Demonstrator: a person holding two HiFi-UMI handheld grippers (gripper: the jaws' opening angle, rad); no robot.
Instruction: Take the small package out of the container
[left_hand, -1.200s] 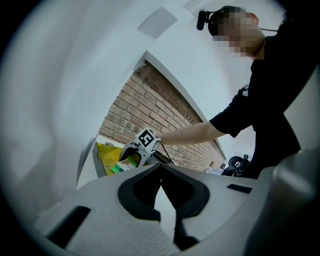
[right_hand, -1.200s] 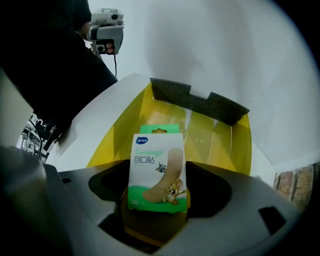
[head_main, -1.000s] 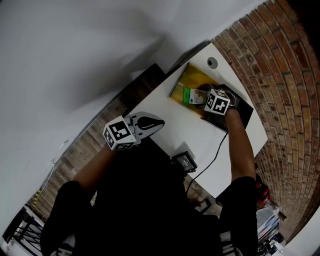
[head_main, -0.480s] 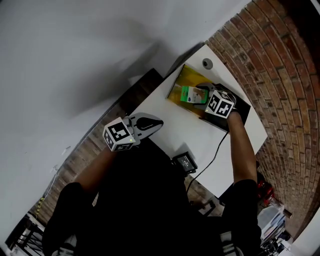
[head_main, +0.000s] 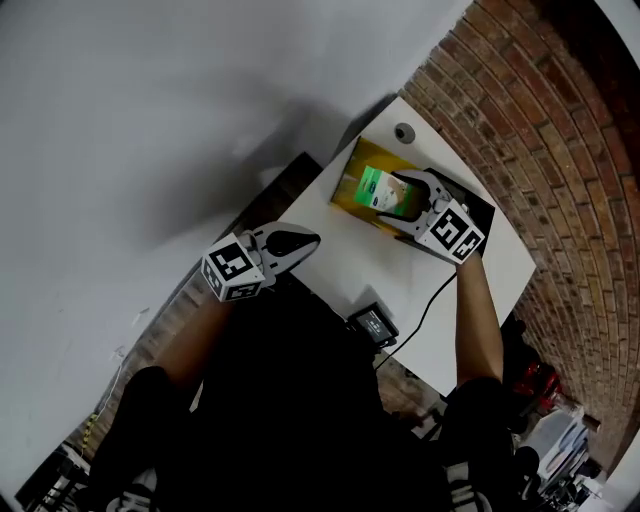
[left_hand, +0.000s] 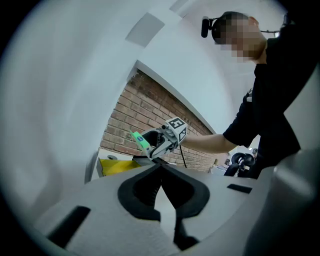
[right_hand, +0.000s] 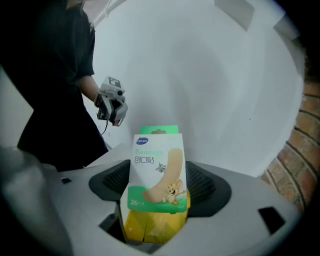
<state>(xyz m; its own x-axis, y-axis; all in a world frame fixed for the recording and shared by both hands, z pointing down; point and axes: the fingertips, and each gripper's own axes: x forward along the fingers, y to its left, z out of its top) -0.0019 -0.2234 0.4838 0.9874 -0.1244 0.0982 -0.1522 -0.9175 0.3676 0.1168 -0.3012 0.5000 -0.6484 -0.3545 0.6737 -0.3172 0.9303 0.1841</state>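
**One package up in the jaws, not yet put down**

Step in hand: the lift-out. The right gripper (head_main: 408, 200) is clamped on the small package (head_main: 378, 190), pads on its two side edges. It holds the package above the yellow container (head_main: 362, 158), which sits at about 1 o'clock from the middle of the head view on the white table (head_main: 360, 265). In the left gripper view the package hangs higher than the container, apart from it, so I judge it clear of the walls.

Left gripper (head_main: 300, 243): jaws pressed together with nothing between them. It is parked off the table edge at 8 o'clock from the container and takes no part.

Package attitude, from the right gripper view: it stands on end with its long axis running 6 to 12 o'clock. The green hang tab is at 12, the printed face is toward the camera, and the lower end is down in the jaws. Yellow shows beneath it at 6 o'clock.

Next move, as I read it: carry the package sideways, off the container's footprint, toward the bare table at 7 o'clock from the container. Keep short of the black device (head_main: 372, 322), lower the package, then part the jaws. The card is thin and may tip flat when let go.
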